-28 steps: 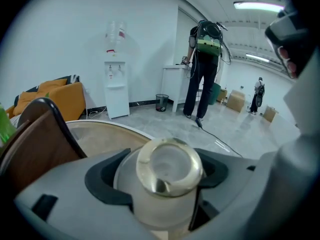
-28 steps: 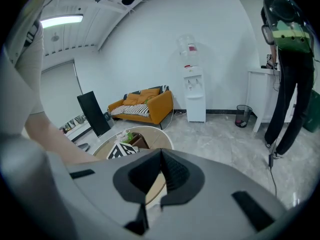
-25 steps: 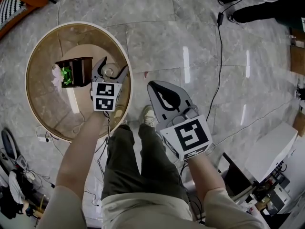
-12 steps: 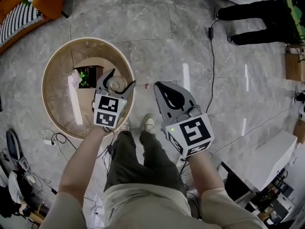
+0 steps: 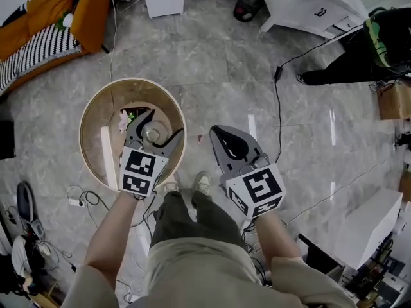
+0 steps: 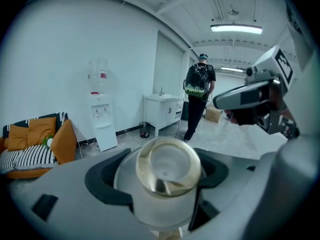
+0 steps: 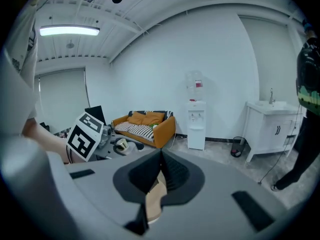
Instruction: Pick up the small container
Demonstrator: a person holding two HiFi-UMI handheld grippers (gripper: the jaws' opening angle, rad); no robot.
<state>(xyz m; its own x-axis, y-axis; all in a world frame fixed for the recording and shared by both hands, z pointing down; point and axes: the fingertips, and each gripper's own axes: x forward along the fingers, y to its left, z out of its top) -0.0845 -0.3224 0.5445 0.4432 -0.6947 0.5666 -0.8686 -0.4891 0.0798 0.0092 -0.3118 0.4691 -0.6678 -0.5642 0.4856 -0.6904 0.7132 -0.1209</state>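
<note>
Left gripper (image 5: 162, 124): clamped on the small container (image 6: 167, 167); one jaw bears on each side of its body.
Small container: pale, translucent and round, with a yellowish rim turned toward the left gripper view's camera. It sits at the lower centre of that view. In the head view it lies left of centre, over the right part of the round table (image 5: 96, 115). No view shows whether it touches the tabletop.
Right gripper (image 7: 160, 160): jaws pressed together with nothing between them. It is held just right of centre in the head view, over the grey marble floor (image 5: 218, 63), apart from the table.
Round table: wooden, with a light rim, at the left-centre of the head view. A small green and pink item (image 5: 128, 115) lies on it just above the left gripper, too small to identify.
Orange sofa (image 5: 51, 18): upper left corner of the head view, with a striped cushion.
Water dispenser (image 6: 102, 118): against the white wall, left of centre in the left gripper view.
Person with a backpack (image 6: 198, 95): stands upper right of centre in the left gripper view, facing away.
Black cable (image 5: 277, 111): runs across the floor in the right half of the head view.
</note>
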